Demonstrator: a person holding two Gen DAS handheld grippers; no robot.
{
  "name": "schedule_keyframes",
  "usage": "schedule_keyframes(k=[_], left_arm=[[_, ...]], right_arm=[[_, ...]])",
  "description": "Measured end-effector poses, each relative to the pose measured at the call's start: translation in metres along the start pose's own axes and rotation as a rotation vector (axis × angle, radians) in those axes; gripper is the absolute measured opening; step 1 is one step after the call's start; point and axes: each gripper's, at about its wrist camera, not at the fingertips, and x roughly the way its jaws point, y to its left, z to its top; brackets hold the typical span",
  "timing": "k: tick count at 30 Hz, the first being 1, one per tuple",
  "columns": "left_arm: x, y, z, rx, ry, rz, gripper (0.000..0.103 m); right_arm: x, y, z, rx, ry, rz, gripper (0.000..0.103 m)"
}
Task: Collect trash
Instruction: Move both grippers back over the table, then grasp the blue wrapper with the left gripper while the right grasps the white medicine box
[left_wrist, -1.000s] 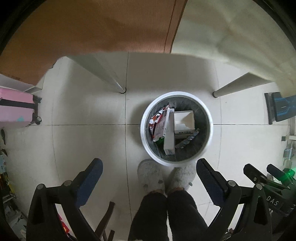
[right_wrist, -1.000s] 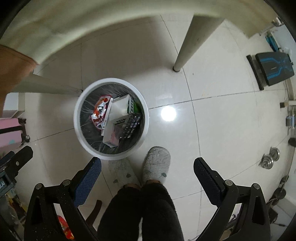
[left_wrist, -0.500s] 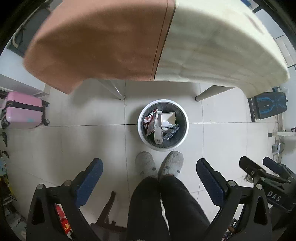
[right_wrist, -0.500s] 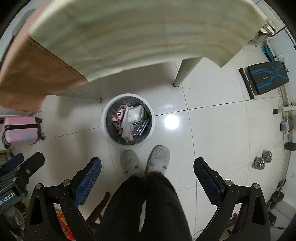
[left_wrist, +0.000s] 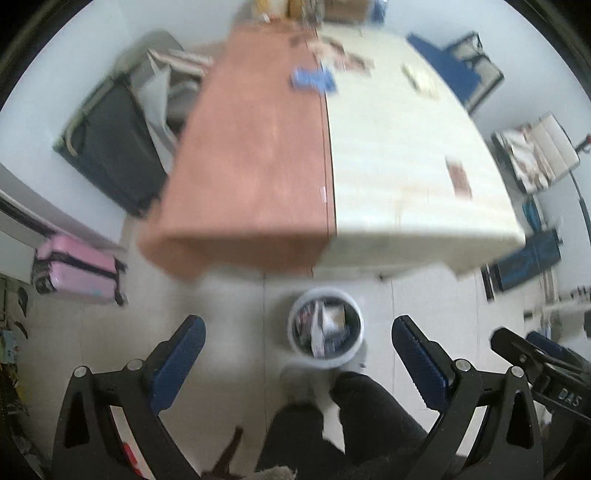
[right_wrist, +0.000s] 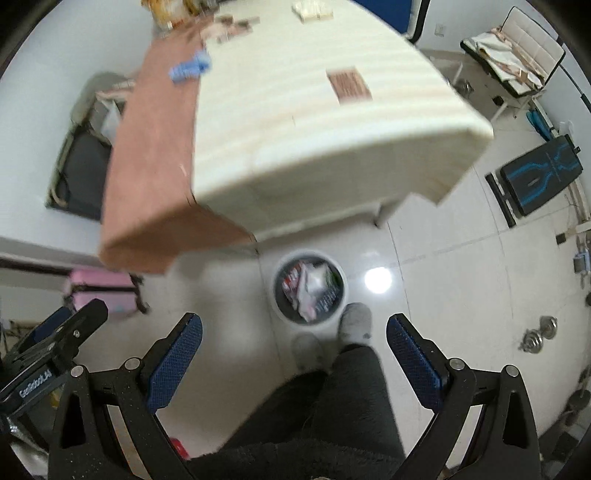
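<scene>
A white round trash bin (left_wrist: 295, 343) (right_wrist: 277, 306) stands on the tiled floor below the table's near edge, holding boxes and wrappers. High above it my left gripper (left_wrist: 297, 345) is open and holds nothing. My right gripper (right_wrist: 294, 341) is also open and holds nothing. On the table (left_wrist: 388, 155) (right_wrist: 295, 110) lie a blue crumpled piece (left_wrist: 314, 79) (right_wrist: 190, 68), a brown packet (left_wrist: 458, 177) (right_wrist: 349, 83) and more blurred litter at the far end. Both views are motion-blurred.
A person's dark trousers (left_wrist: 351, 417) and grey slippers (right_wrist: 356, 321) stand beside the bin. A pink suitcase (left_wrist: 77, 269) and a dark folding bed (left_wrist: 110, 147) lie left; a black-blue bench (right_wrist: 543, 173), a white chair (right_wrist: 513, 51) and dumbbells (right_wrist: 539, 334) sit right.
Both grippers have risen well above the floor and tilted up. The bin has shrunk in view, and the tabletop with its litter has come into sight. Both stay open.
</scene>
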Motion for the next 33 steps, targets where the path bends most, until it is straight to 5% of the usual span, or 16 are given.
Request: schedule_keyframes(k=[10, 19, 23, 26, 33], left_arm=[[0.030, -0.012, 0.156, -0.145, -0.056, 0.085, 0.103], [0.134, -0.016, 0.288, -0.421, 0.111, 0.126, 0.103], [0.173, -0.008, 0.329, -0.545, 0.152, 0.109, 0.103], [0.206, 0.003, 0.353, -0.655, 0.187, 0.077, 0.102], [0.260, 0.023, 0.373, -0.811, 0.239, 0.045, 0.096]], right_arm=[[-0.007, -0.003, 0.191, -0.002, -0.081, 0.024, 0.101], [0.086, -0.031, 0.436, -0.037, -0.007, -0.066, 0.101], [0.137, -0.036, 0.517, -0.043, 0.032, -0.098, 0.101], [0.176, -0.031, 0.566, -0.063, 0.059, -0.126, 0.101], [0.241, -0.026, 0.618, -0.082, 0.115, -0.170, 0.101]])
